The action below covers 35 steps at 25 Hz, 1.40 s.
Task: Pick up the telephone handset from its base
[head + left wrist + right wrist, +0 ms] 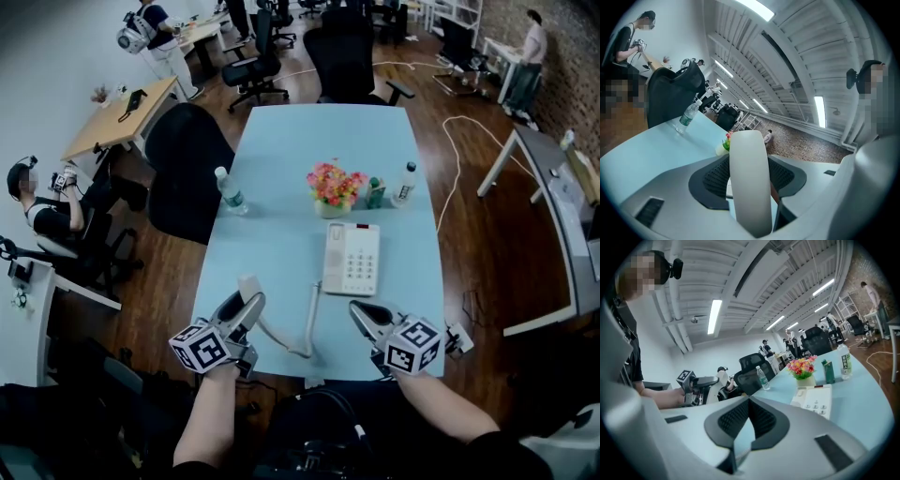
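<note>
White handset (749, 183) upright, off and left of its keypad base (352, 259).

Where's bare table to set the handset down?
Bare: far half of the table beyond the flowers; the patch between the left water bottle and the telephone base. Crowded: flowers, green bottle and right water bottle behind the base; cord at the front edge, between left gripper and right gripper.

Jaws of the left gripper (750, 180) clamp the white handset (748, 154) — bottle (687, 117) seemingly upright beyond.
</note>
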Each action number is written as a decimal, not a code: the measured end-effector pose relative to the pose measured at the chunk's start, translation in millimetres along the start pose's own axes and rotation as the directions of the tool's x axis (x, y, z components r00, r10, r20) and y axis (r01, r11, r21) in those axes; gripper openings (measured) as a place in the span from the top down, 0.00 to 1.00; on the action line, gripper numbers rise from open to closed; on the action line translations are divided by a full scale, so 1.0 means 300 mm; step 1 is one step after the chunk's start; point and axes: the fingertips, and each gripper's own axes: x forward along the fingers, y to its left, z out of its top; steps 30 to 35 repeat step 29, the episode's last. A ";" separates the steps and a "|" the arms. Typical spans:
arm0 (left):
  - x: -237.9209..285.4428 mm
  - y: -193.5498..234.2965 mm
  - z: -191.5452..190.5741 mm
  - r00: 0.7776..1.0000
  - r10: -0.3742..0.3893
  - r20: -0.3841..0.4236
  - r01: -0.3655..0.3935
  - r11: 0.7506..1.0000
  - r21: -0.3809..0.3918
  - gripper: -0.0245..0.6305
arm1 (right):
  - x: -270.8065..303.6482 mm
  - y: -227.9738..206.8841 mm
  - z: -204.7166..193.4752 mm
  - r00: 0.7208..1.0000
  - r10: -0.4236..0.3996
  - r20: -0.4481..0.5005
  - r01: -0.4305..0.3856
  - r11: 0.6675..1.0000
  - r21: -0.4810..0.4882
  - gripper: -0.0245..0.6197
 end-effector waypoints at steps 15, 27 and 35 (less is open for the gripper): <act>-0.056 0.031 -0.036 0.999 0.038 -0.008 -0.038 0.999 0.003 0.59 | -0.005 0.045 -0.023 1.000 0.000 -0.015 0.000 1.000 -0.025 0.94; -0.043 0.006 -0.065 1.000 0.005 -0.024 -0.005 1.000 -0.010 0.59 | -0.014 0.065 -0.022 1.000 -0.003 0.005 0.003 0.999 -0.034 0.94; -0.039 0.003 -0.070 1.000 -0.004 -0.026 0.004 1.000 -0.015 0.59 | -0.017 0.065 -0.026 1.000 -0.004 0.007 0.004 0.999 -0.033 0.94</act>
